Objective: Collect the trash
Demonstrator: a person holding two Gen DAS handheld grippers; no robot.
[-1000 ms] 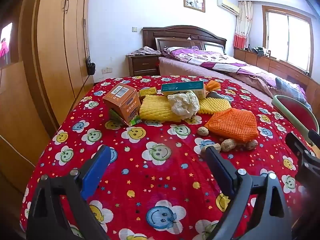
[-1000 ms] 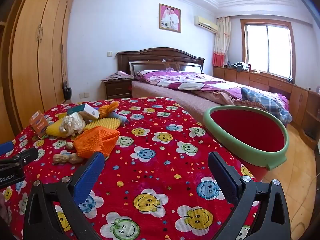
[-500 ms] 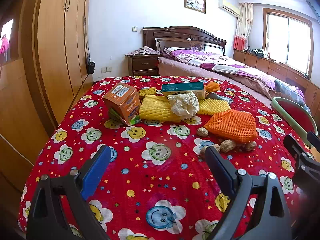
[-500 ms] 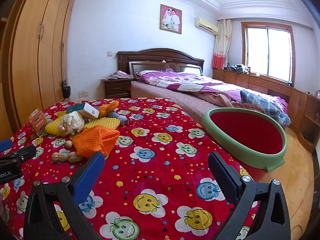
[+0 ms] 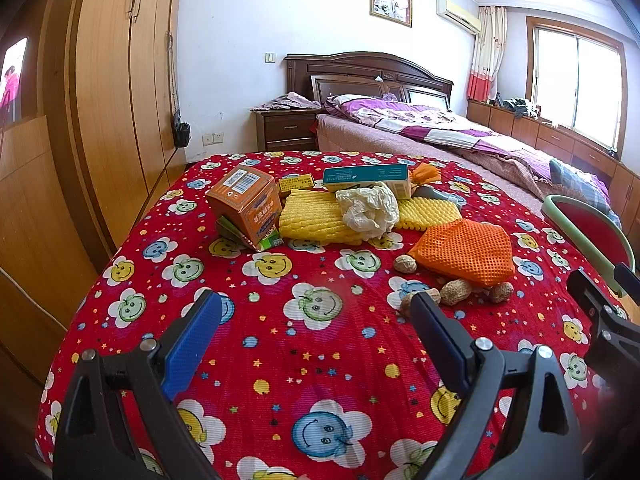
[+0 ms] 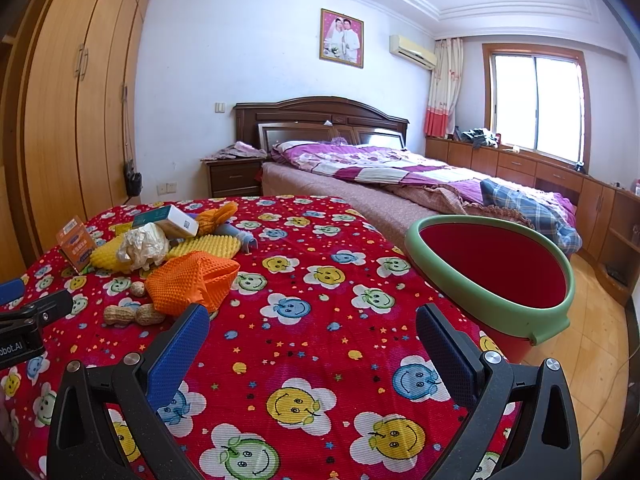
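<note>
Trash lies on a red smiley tablecloth (image 5: 320, 352): an orange box (image 5: 245, 205), yellow foam sleeves (image 5: 312, 216), a crumpled white bag (image 5: 370, 210), a teal-and-white box (image 5: 366, 178), an orange foam net (image 5: 466, 254) and several peanuts (image 5: 456, 292). My left gripper (image 5: 316, 316) is open and empty, short of the pile. My right gripper (image 6: 312, 330) is open and empty over the cloth, the orange net (image 6: 192, 284) to its front left. A red bin with a green rim (image 6: 492, 276) stands at the table's right edge.
A wooden wardrobe (image 5: 100, 100) runs along the left. A bed (image 6: 380, 176) with a purple quilt lies beyond the table, a nightstand (image 5: 286, 130) beside it. Wooden floor (image 6: 592, 360) shows right of the bin.
Both grippers have drifted slightly; the views shift a little and the pile sits marginally nearer. Both stay open and empty. No trash has moved.
</note>
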